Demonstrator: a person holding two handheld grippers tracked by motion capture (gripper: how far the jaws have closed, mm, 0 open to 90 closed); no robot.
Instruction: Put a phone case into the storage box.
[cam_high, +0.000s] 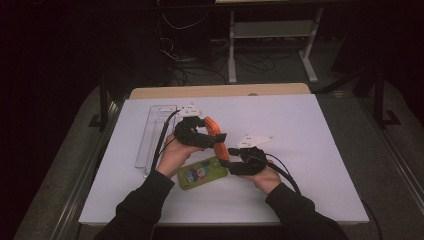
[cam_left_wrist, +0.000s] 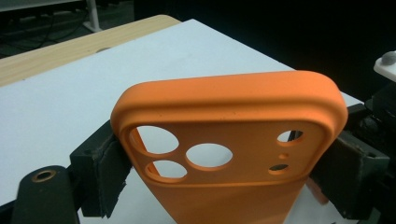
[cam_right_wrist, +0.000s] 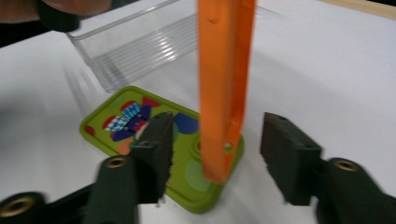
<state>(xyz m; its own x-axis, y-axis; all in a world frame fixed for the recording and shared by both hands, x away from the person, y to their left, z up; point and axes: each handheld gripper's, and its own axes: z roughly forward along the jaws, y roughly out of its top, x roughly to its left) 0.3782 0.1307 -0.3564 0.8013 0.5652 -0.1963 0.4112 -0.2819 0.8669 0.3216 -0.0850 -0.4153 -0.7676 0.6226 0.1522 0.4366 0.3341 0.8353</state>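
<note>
thing in hand: orange soft-rubber phone case w/ rounded corners and camera cut-outs (cam_left_wrist: 229, 140), held up in the air above the table, not resting on anything.
landmark: green rectangular phone case w/ a colourful cartoon print (cam_high: 202, 172), lying flat on the white table (cam_high: 310, 150).
where the orange case is: just above and behind the green case, slanting down toward it; its lower end hangs over the green case's near corner, apart from it afaict.
left tongs (cam_high: 212, 136): clamped on the orange case's camera end, one black pad on each long edge; in the left gripper view the pads press the rim from both sides.
right tongs (cam_right_wrist: 215, 154): apart; the case's lower end sits between the two pads, edge-on, w/ a gap on each side, so no grip there.
weight: looks light, a thin shell w/ nothing inside; one pair of tongs carries it fine.
stiffness: prob soft and bendy; a hard squeeze across the open shell would likely bow the sides in.
surface: matte, rubbery, so likely grippy rather than slick; low slip risk.
fragility: low; a drop shouldn't hurt it.
best hold: across the two long edges near a corner, where the rim is thickest, as the left tongs do now; avoid the thin web around the cut-outs.
for the right tongs: pinch the lower end on its rim, flat-on, not on the bare back panel.
other stuff: clear plastic ribbed tray (cam_high: 152, 132) to the left of and beyond the green case, untouched.
</note>
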